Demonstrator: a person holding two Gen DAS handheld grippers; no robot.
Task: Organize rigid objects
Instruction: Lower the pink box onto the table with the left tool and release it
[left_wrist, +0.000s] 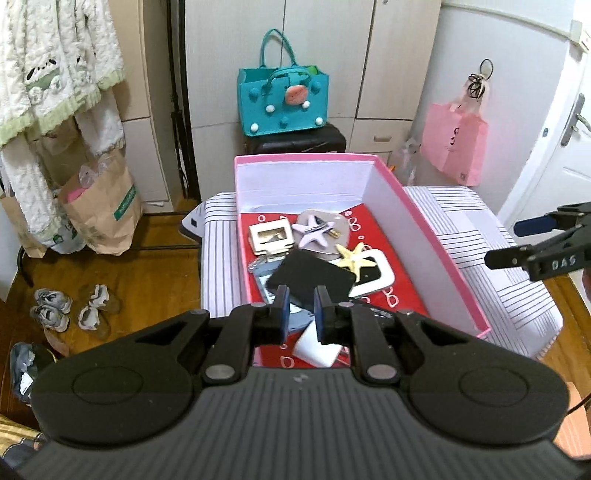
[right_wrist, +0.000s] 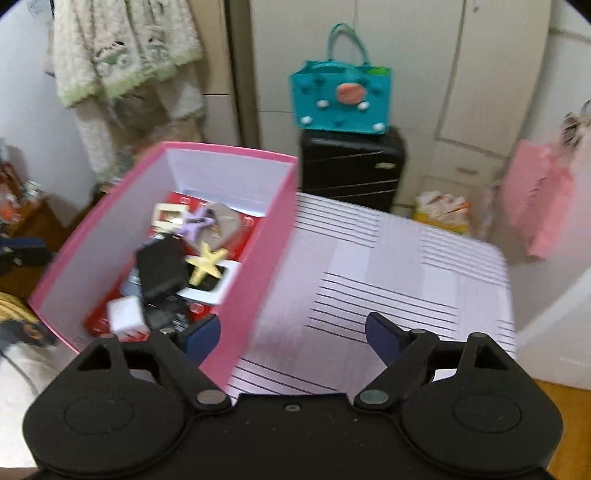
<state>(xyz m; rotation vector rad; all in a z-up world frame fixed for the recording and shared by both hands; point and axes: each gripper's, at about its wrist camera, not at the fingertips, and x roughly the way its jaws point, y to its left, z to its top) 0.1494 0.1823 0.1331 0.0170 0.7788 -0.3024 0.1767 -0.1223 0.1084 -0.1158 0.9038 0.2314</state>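
A pink box (left_wrist: 436, 236) with a red floor stands on a striped cloth (left_wrist: 517, 280). It holds several rigid things: a black card (left_wrist: 310, 280), a purple star (left_wrist: 316, 230), a yellow star (left_wrist: 356, 260), a white frame (left_wrist: 380, 275), a beige frame (left_wrist: 271, 236) and a white plug (left_wrist: 317, 347). My left gripper (left_wrist: 302, 314) hovers over the box's near end, jaws narrowly apart and empty. My right gripper (right_wrist: 291, 336) is open and empty above the striped cloth (right_wrist: 388, 273), beside the pink box (right_wrist: 255, 269); it also shows at the right edge of the left wrist view (left_wrist: 517, 240).
A teal felt bag (left_wrist: 282, 99) sits on a black suitcase (right_wrist: 351, 166) behind the box. A pink bag (left_wrist: 454, 147) hangs at the right. Paper bags (left_wrist: 99, 210) and shoes (left_wrist: 70, 310) stand on the wooden floor at the left. Cupboards stand behind.
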